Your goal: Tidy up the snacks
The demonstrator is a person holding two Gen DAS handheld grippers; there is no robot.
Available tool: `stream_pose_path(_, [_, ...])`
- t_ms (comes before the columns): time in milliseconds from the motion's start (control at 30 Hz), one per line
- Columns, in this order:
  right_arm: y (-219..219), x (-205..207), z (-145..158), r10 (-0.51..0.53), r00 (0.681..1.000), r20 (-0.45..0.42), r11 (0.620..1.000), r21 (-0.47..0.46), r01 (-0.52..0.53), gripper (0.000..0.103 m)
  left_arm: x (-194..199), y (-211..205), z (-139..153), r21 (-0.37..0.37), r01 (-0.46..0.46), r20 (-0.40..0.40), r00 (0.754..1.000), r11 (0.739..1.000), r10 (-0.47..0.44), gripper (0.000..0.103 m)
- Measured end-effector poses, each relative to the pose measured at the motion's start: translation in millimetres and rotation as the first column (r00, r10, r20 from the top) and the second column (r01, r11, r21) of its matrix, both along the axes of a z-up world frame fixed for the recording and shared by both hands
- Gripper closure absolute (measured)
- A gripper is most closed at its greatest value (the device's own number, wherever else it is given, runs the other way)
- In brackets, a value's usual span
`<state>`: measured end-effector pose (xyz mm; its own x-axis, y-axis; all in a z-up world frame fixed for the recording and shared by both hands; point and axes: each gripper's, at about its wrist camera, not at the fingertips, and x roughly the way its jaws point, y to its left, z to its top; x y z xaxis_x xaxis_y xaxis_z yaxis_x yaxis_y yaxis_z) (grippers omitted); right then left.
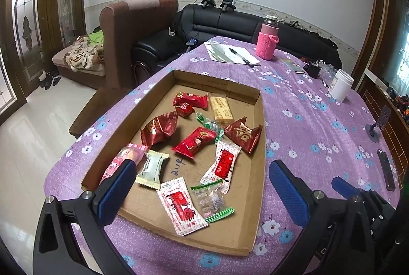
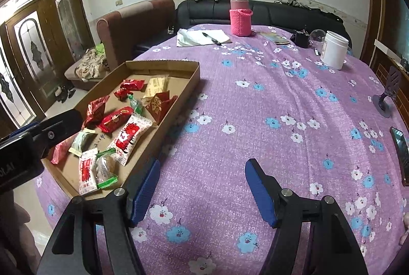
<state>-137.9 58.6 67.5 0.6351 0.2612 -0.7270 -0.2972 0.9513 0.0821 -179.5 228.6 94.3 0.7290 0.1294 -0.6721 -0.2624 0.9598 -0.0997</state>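
Both claws gape, nothing between them — left gripper [image 1: 202, 188] over cardboard tray [image 1: 260, 137] of wrapped snacks [image 1: 194, 140] (near table's left edge), right gripper [image 2: 202, 188] over bare tablecloth [image 2: 281, 101].

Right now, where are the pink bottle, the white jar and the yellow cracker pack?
pink bottle [image 2: 240, 22], right wrist view, on its knitted pink sleeve.
white jar [image 2: 334, 50], right wrist view, on the middle of its side.
yellow cracker pack [image 1: 222, 109], left wrist view, on the wrapper's middle, inside the cardboard tray.
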Motion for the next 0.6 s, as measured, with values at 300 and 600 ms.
stream_pose_path(300, [4.9,-4.9,-3.4,-0.004,1.000,-0.006,0.999,-0.039,0.003,0.028,-15.7,1.1,-0.6,0.025,-0.035,0.023,0.999,0.999,0.034,0.000])
stream_pose_path(600, [9.3,-23.1,1.9,0.022,0.999,0.028,0.999,-0.042,-0.021,0.028,-72.3,-16.8,35.3,0.184,-0.202,0.302,0.943,0.962,0.141,0.000])
